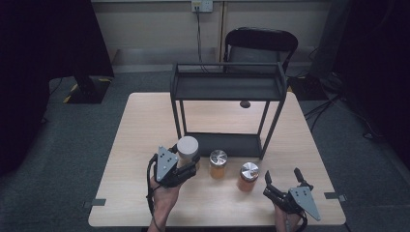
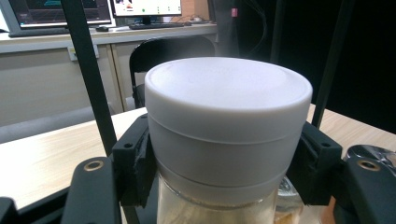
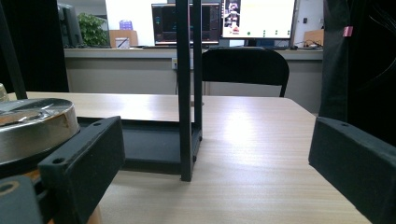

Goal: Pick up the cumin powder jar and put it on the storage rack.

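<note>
A glass jar with a white lid (image 1: 187,146) is held a little above the table, in front of the black shelf's left leg. My left gripper (image 1: 186,166) is shut on it; in the left gripper view both black pads clamp the jar (image 2: 228,130) just under its lid. Two jars of orange stuff with silver lids stand on the table: one (image 1: 218,164) beside the held jar, the other (image 1: 248,176) further right. My right gripper (image 1: 282,178) rests near the table's front right, jaws wide open, nothing between them. The nearer silver-lidded jar (image 3: 32,128) sits just left of its left jaw.
A black two-level metal shelf (image 1: 227,87) stands at the middle of the wooden table (image 1: 145,121), its lower tray (image 1: 227,143) bare. A small dark object (image 1: 245,103) lies behind it. A black chair (image 1: 261,43) stands beyond the far edge.
</note>
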